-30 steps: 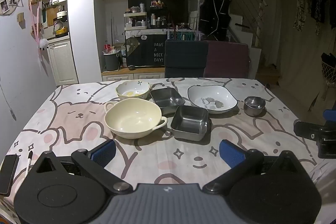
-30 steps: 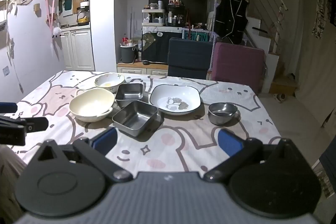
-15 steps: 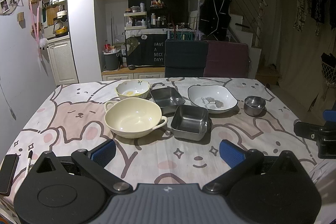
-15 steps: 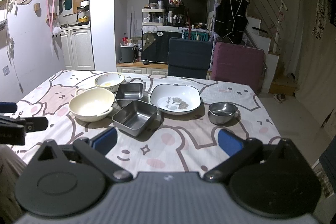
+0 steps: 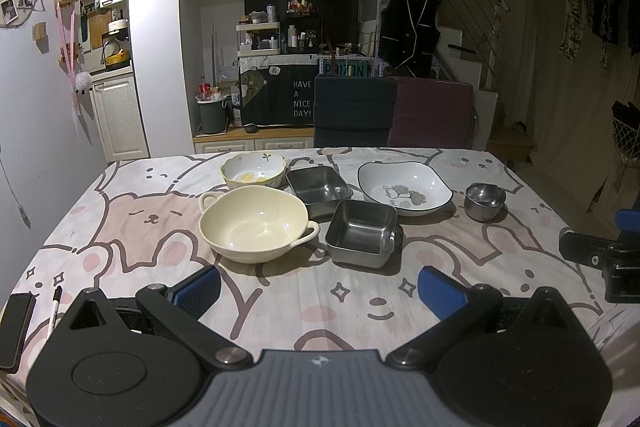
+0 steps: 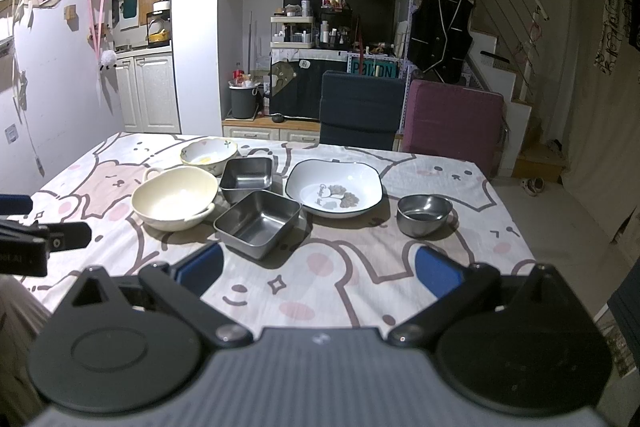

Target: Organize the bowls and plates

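On the cartoon tablecloth stand a cream two-handled bowl (image 5: 253,223) (image 6: 175,197), a small flowered bowl (image 5: 253,169) (image 6: 209,151) behind it, two square steel trays (image 5: 362,231) (image 5: 319,186) (image 6: 258,218) (image 6: 247,174), a white square plate with a leaf print (image 5: 404,183) (image 6: 334,187) and a small round steel bowl (image 5: 484,201) (image 6: 424,215). My left gripper (image 5: 319,291) is open and empty, near the front edge before the cream bowl. My right gripper (image 6: 319,269) is open and empty, in front of the nearer tray and the steel bowl.
A phone (image 5: 14,329) and a pen (image 5: 53,309) lie at the table's front left corner. Two chairs, dark blue (image 5: 354,111) and maroon (image 5: 432,113), stand at the far edge. The floor drops off past the right table edge (image 6: 516,227).
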